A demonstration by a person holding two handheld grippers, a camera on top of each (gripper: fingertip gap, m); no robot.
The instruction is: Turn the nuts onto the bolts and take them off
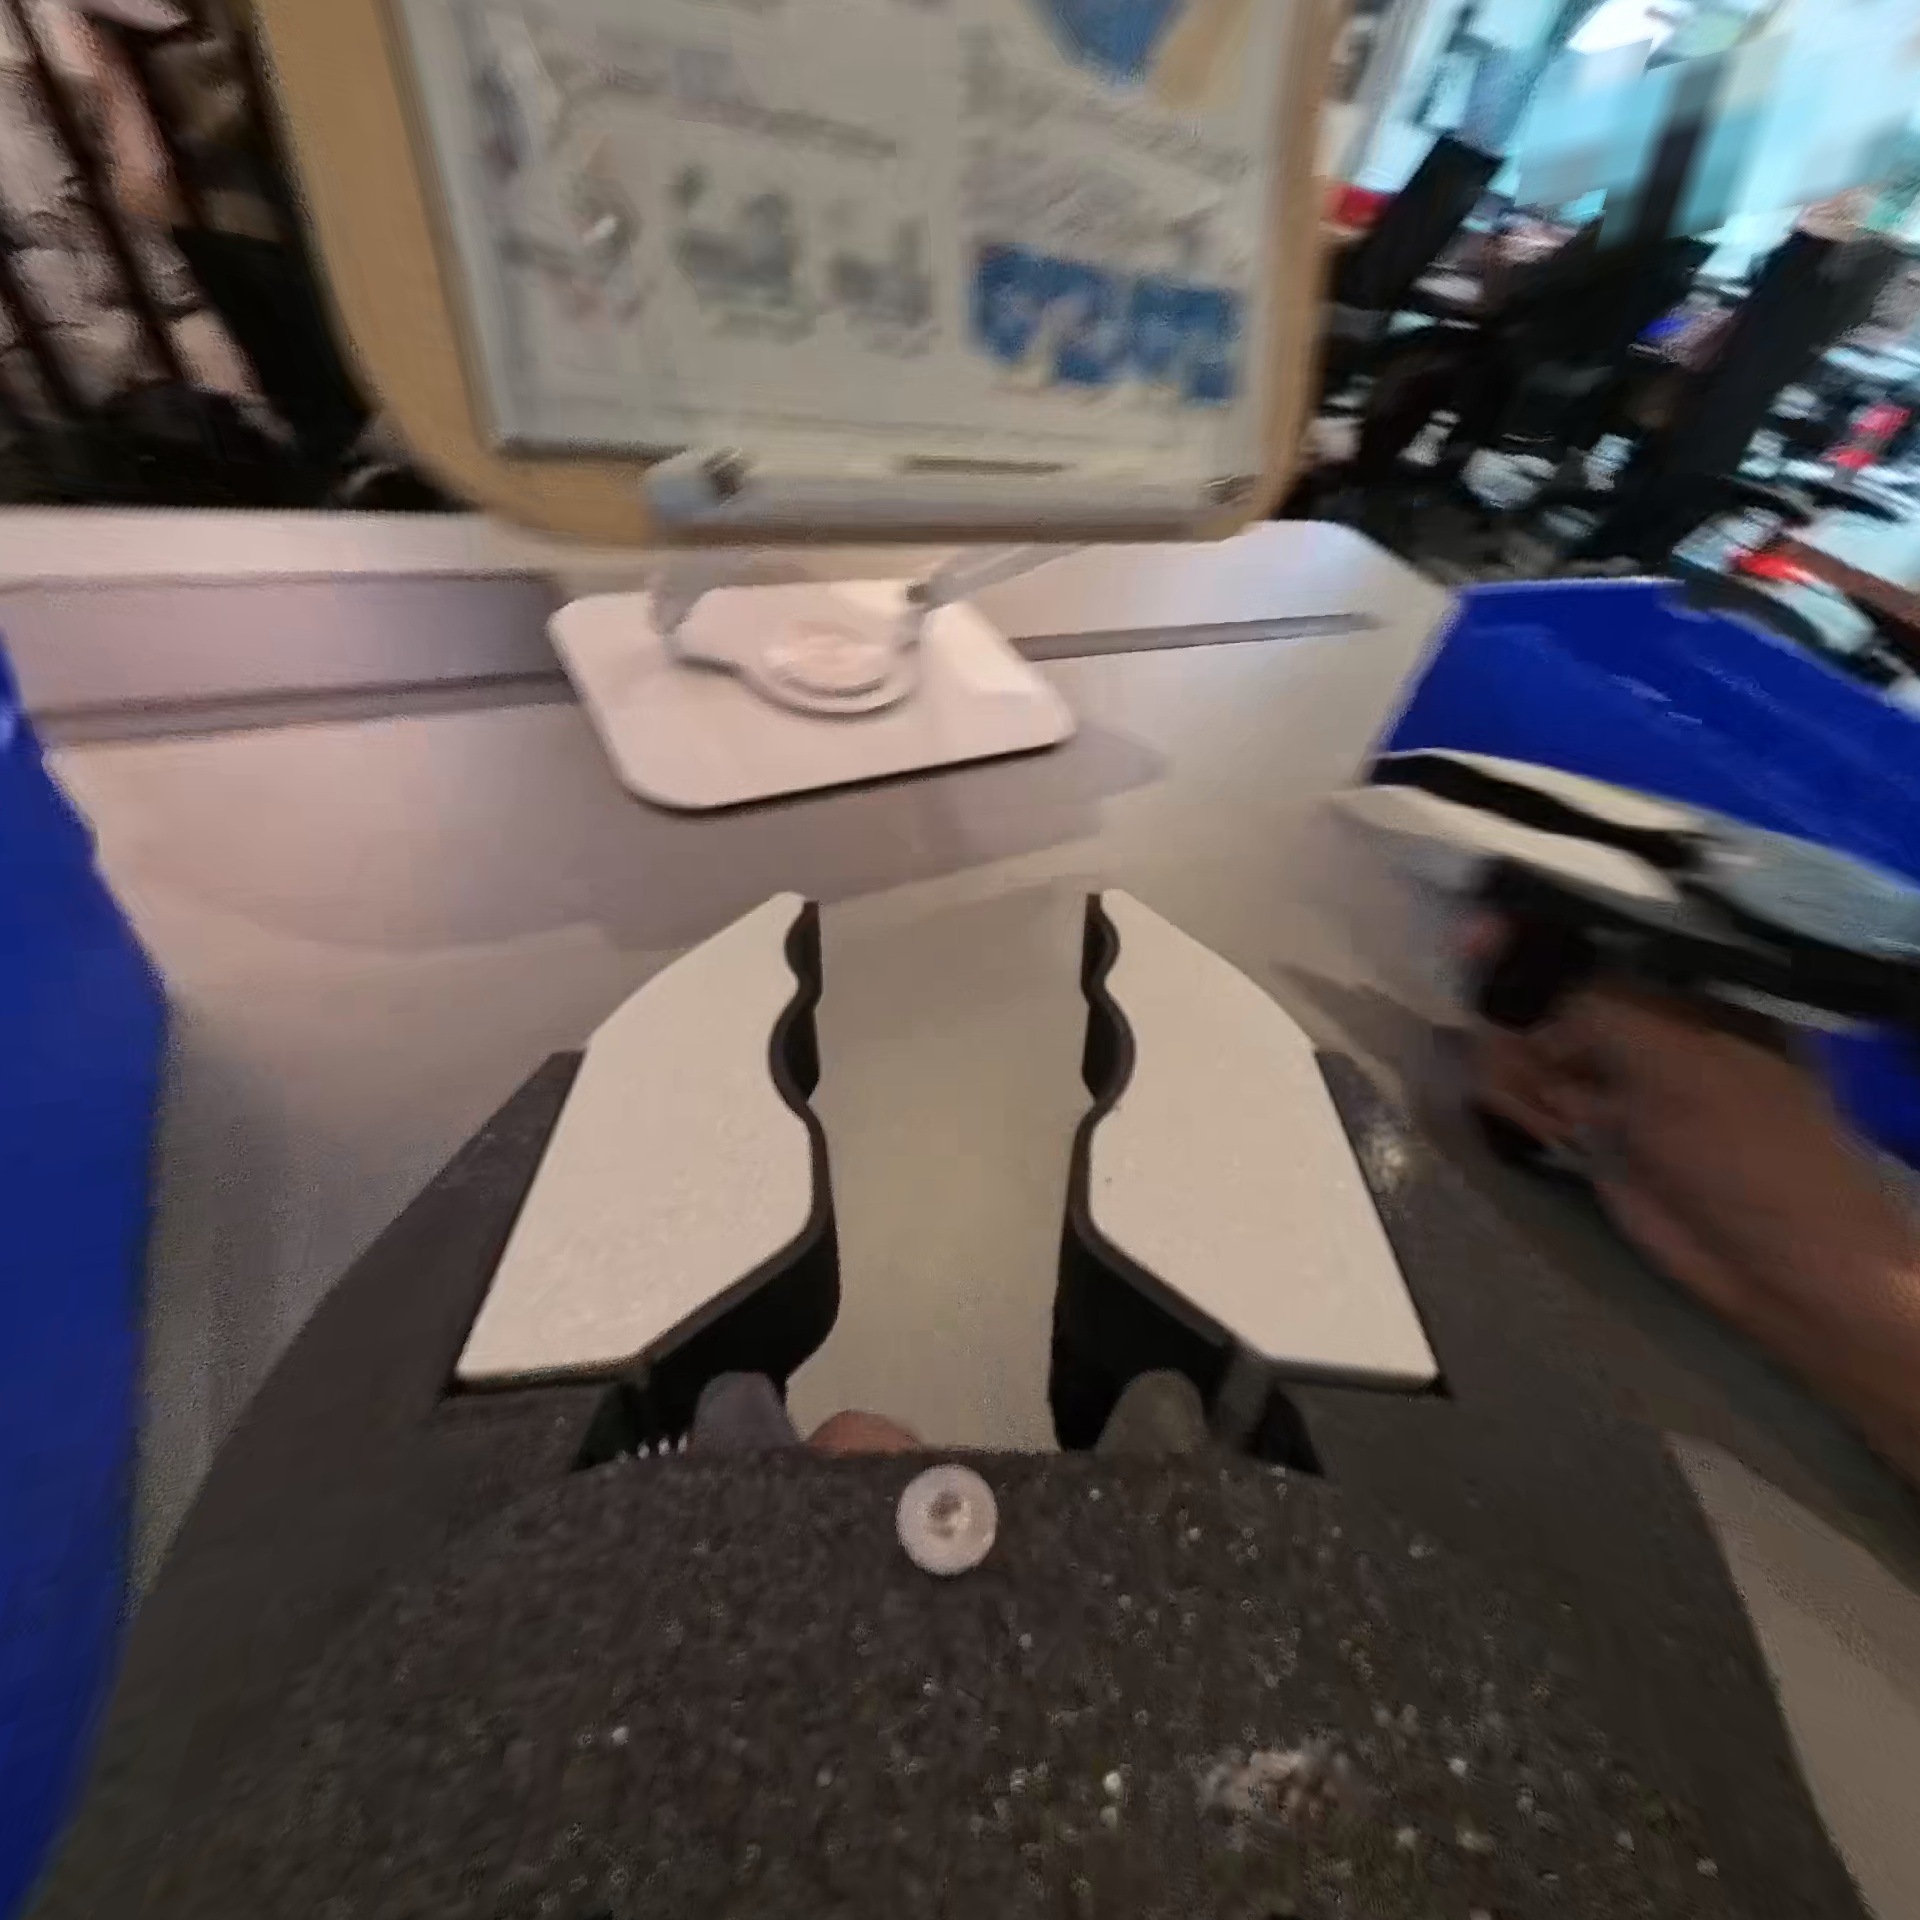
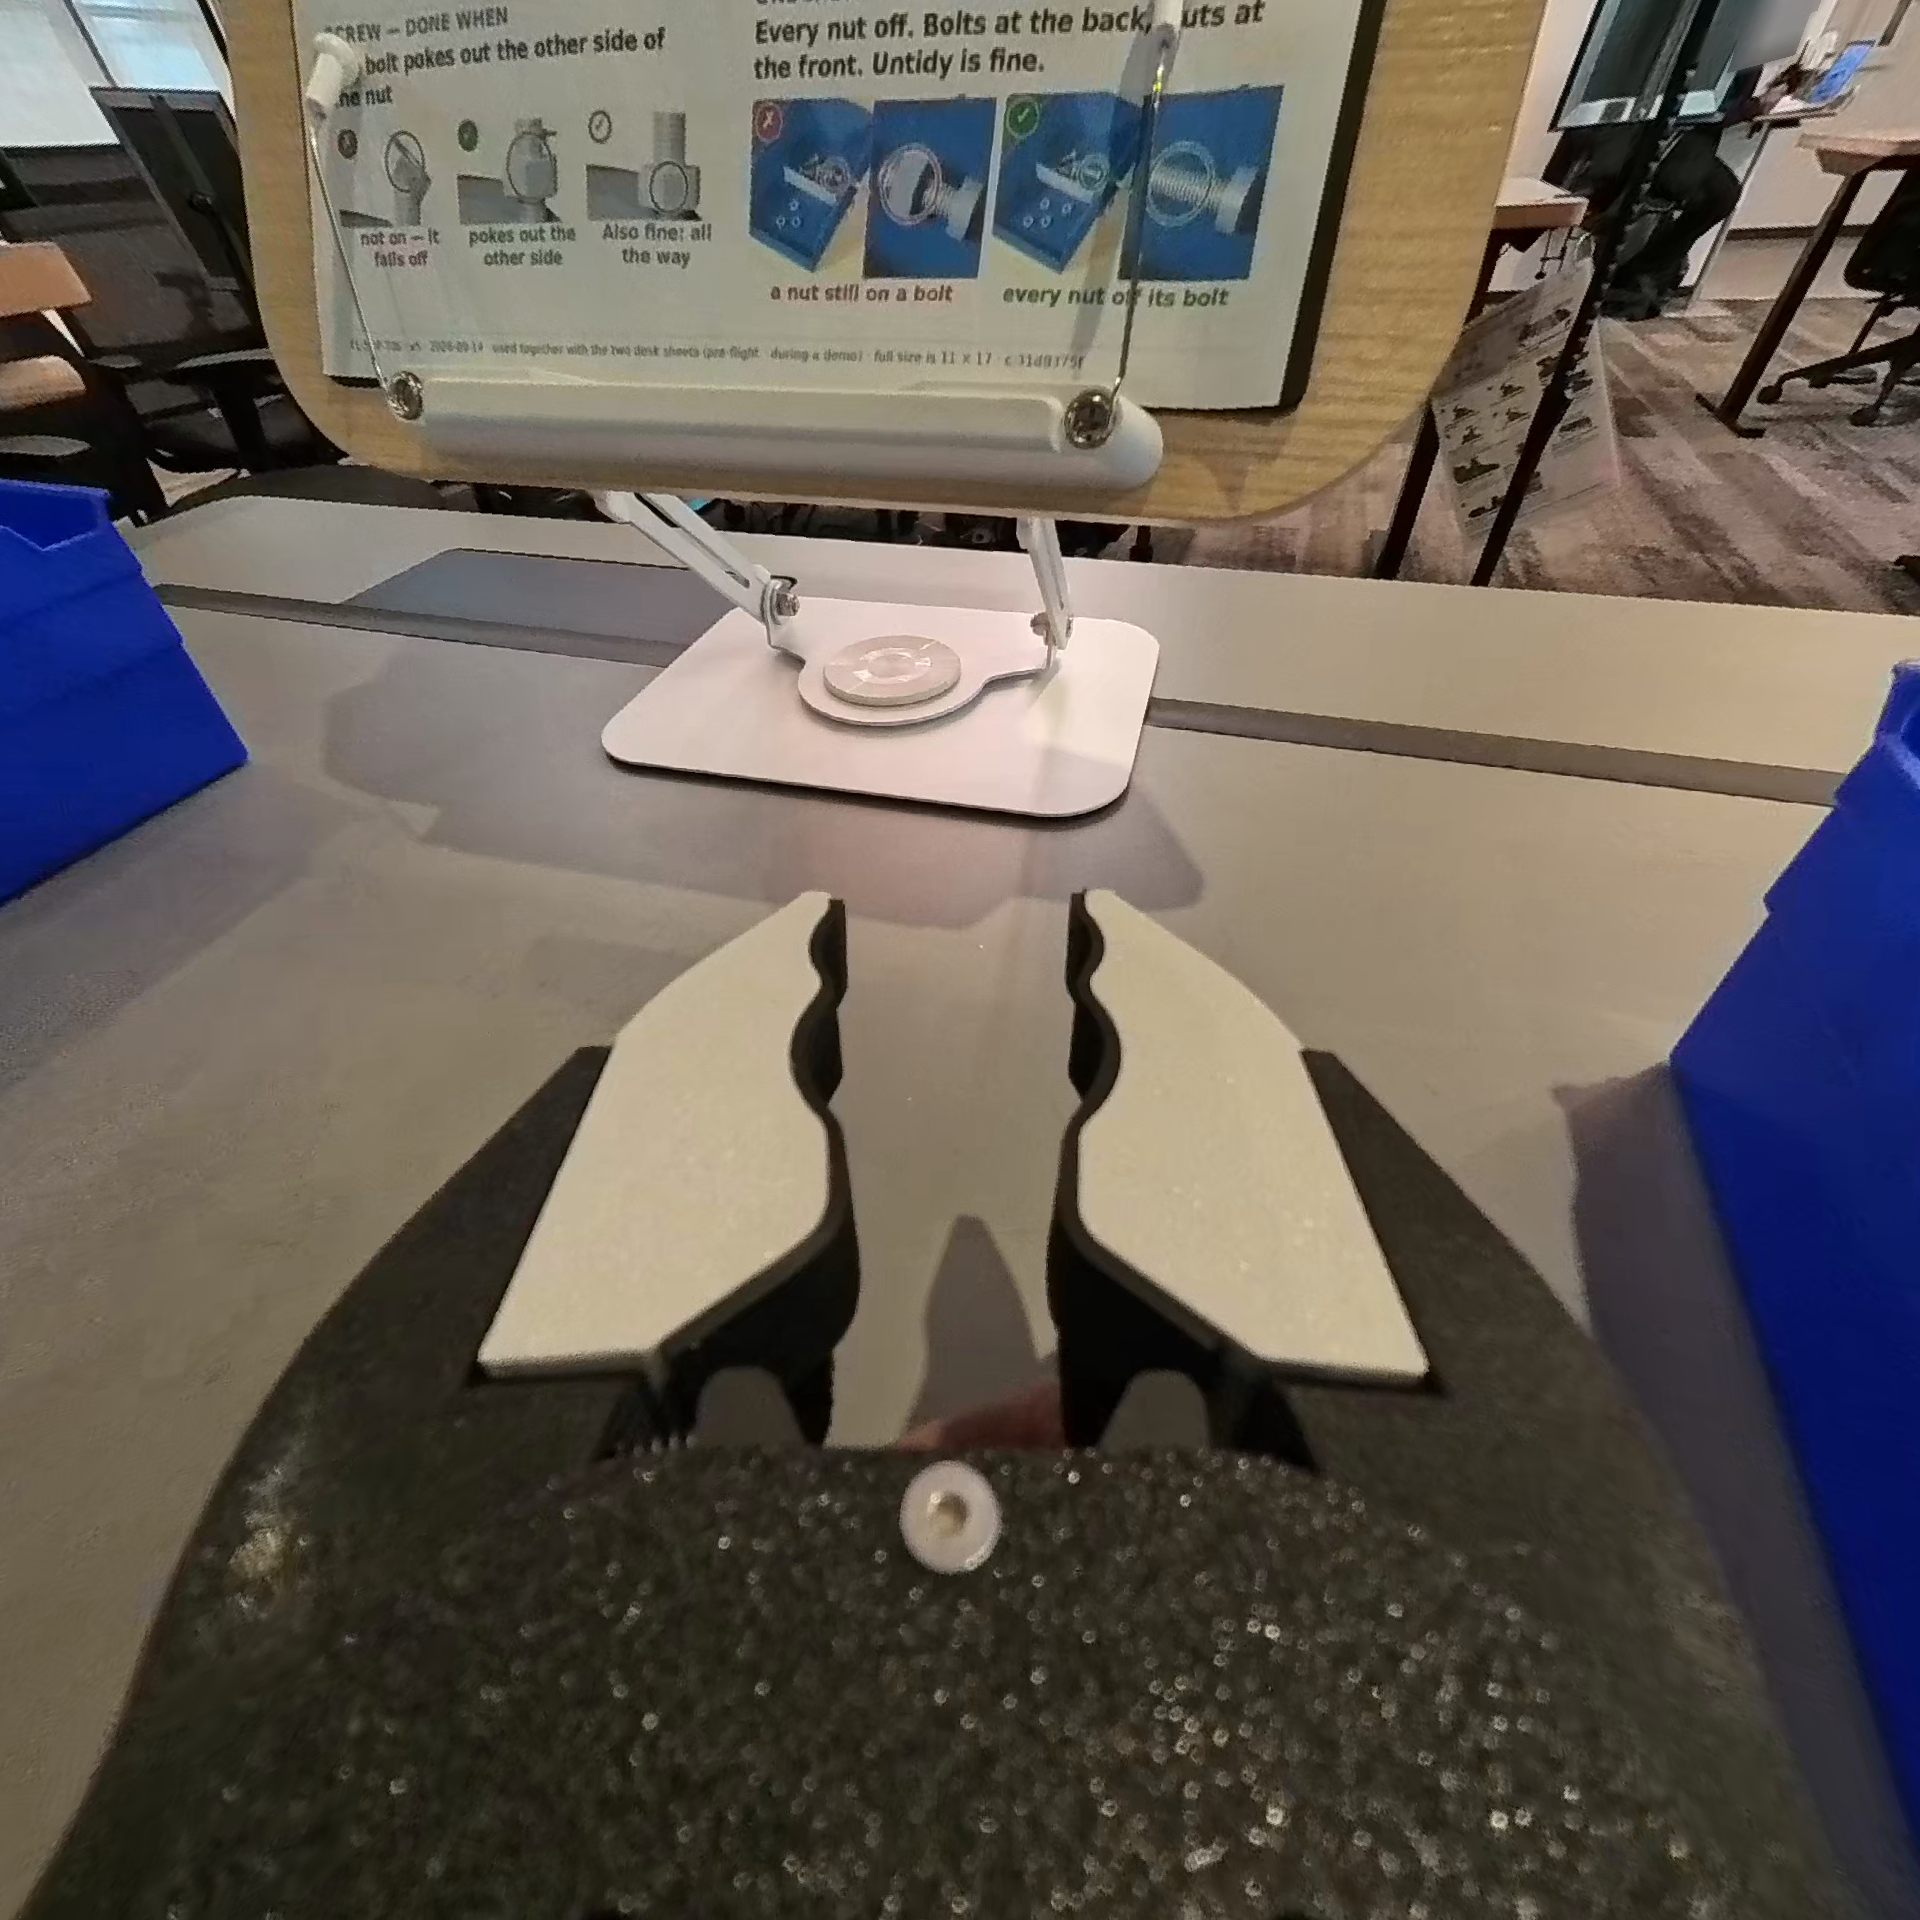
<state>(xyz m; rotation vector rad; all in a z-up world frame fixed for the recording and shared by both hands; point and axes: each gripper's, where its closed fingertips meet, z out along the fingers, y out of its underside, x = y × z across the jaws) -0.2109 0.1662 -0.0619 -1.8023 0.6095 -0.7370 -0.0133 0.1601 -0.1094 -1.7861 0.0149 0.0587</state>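
Both tools are over the grey worktop (image 2: 1403, 935), and neither has anything in it. The left tool (image 1: 948, 935) hangs with its white-faced fingers (image 1: 665, 1143) spread apart, bare worktop showing between them. The right tool (image 2: 954, 925) is spread just as wide, empty too, pointing straight at the white base plate (image 2: 883, 748) of the stand. That stand carries a wood-edged board (image 2: 1382, 416) with an instruction sheet (image 2: 790, 208) clipped on, tilted above the worktop. Blue bins flank the scene: one at the left edge (image 2: 94, 748), one close on the right (image 2: 1829, 1039). From the left wrist view, motion-blurred, the right tool (image 1: 1507, 831) shows off to the side, gripped by a hand (image 1: 1704, 1174), with a blue bin (image 1: 1662, 707) behind it. Nuts and bolts? None visible in either view; if they sit in the bins, I cannot tell.
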